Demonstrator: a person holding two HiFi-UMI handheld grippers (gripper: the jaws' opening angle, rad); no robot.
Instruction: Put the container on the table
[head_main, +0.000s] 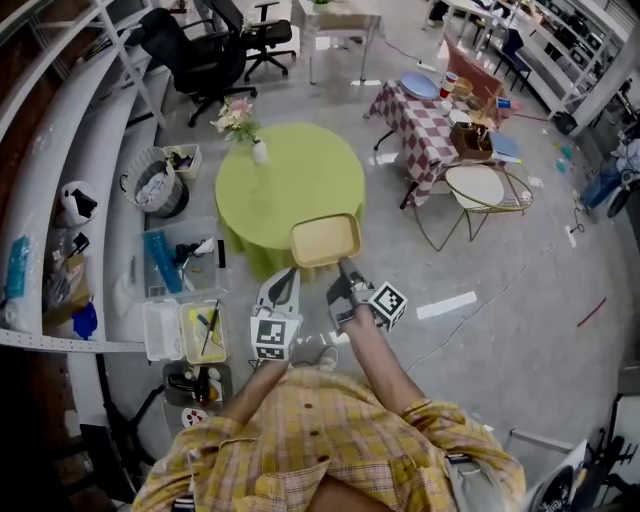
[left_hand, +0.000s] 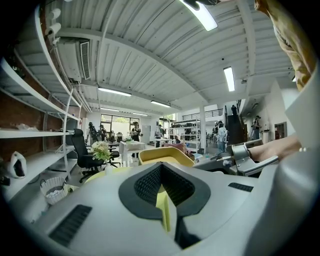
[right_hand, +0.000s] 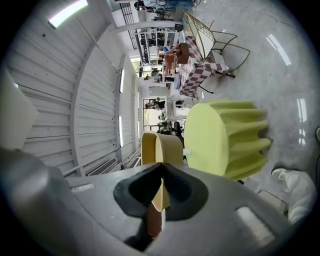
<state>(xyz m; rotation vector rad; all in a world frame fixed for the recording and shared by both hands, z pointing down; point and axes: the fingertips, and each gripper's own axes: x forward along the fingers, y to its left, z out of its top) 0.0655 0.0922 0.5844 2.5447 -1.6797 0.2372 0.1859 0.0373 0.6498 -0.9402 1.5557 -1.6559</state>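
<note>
A shallow yellow container (head_main: 325, 240) hangs in the air over the near edge of the round table with the lime-green cloth (head_main: 290, 180). My left gripper (head_main: 286, 277) is shut on its near left rim, and my right gripper (head_main: 344, 270) is shut on its near right rim. In the left gripper view the container (left_hand: 165, 156) rises just past the jaws, its edge pinched between them. In the right gripper view the container (right_hand: 161, 150) shows edge-on between the shut jaws, with the green table (right_hand: 225, 137) beyond.
A small white vase of flowers (head_main: 243, 125) stands at the table's far left edge. Bins and plastic boxes (head_main: 185, 290) lie on the floor at the left, beside long white shelves (head_main: 60, 150). A checked-cloth table (head_main: 430, 115) and a wire chair (head_main: 480, 195) stand to the right.
</note>
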